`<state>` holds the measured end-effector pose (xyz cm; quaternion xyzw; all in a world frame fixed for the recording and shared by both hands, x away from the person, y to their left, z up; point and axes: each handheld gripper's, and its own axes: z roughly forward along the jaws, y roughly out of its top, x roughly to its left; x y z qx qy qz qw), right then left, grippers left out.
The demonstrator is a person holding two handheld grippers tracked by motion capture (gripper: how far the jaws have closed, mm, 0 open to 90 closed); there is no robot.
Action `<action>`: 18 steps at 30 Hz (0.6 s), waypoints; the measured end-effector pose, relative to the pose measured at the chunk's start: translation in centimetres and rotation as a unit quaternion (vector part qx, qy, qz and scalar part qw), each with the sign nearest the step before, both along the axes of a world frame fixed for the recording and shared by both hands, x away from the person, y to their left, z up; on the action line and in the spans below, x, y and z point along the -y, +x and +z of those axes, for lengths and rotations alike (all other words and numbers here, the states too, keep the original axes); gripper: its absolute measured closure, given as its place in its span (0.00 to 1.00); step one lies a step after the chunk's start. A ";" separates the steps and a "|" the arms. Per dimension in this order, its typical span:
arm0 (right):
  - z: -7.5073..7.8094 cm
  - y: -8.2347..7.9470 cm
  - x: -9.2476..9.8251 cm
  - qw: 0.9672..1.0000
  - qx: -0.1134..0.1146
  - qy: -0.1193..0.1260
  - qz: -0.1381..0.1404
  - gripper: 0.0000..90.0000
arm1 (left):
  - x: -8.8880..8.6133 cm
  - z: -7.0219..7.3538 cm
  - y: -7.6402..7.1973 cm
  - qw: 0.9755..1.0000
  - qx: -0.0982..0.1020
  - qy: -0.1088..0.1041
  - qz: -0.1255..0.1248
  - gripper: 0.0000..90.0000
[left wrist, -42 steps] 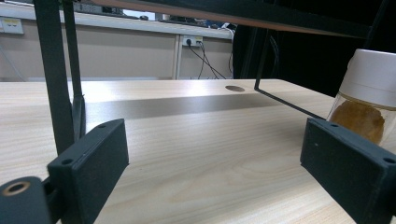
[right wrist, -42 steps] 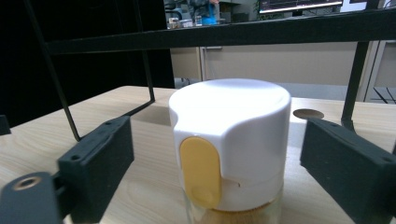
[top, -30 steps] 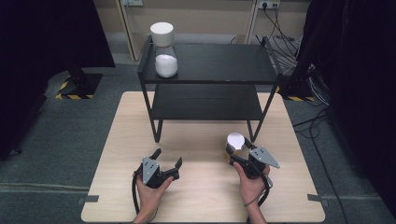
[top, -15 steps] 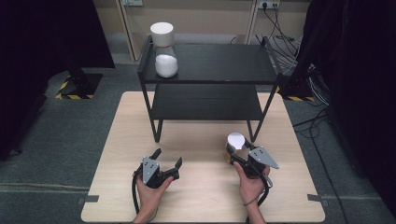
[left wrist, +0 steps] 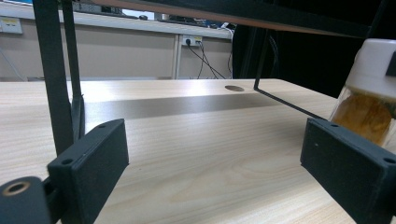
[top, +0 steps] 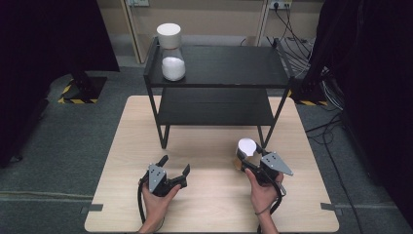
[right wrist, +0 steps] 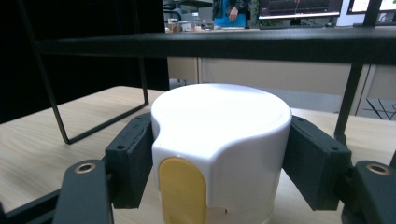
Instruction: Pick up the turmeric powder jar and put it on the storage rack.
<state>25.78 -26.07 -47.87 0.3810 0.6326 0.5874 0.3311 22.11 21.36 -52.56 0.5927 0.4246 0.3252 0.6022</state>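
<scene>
The wooden surface (top: 209,204) carries a black shelf rack (top: 216,83) with two levels, and the rack stands at the far half of it. On the top level, at the left corner, stands a jar with white powder (top: 171,51) and a white cap. A second jar (top: 245,152), with a white lid (right wrist: 219,140) and brown contents, stands on the surface in front of the right leg of the rack. The right gripper (top: 253,161) has just been closing, and its jaws are now clenched on the lid of this jar, one pad on each side, as the right gripper view shows. The left gripper (top: 173,168) rests near the front of the surface, well apart from the jar, and its jaws are released with nothing between them. I think the work is to lift the jar and put it onto the rack. The grip is only on the lid, so if the lid is loose the glass body may drop or turn when the hand rises. The lid is also smooth and round, so it may slip between the pads. The edge of the lower shelf is close above, and the jar may knock it if it is lifted too straight.
</scene>
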 end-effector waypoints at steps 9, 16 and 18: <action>1.9 -0.5 0.2 1.000 0.021 0.007 0.011 0.34 | 0.0 0.0 0.0 1.000 0.001 0.000 0.001 0.08; 3.4 -0.7 0.5 0.999 0.035 0.011 0.014 0.34 | 0.0 0.0 -0.1 1.000 0.001 0.000 0.001 0.08; 3.9 -0.9 0.5 0.999 0.041 0.011 0.015 0.34 | 0.0 0.0 -0.1 1.000 0.001 0.000 0.001 0.08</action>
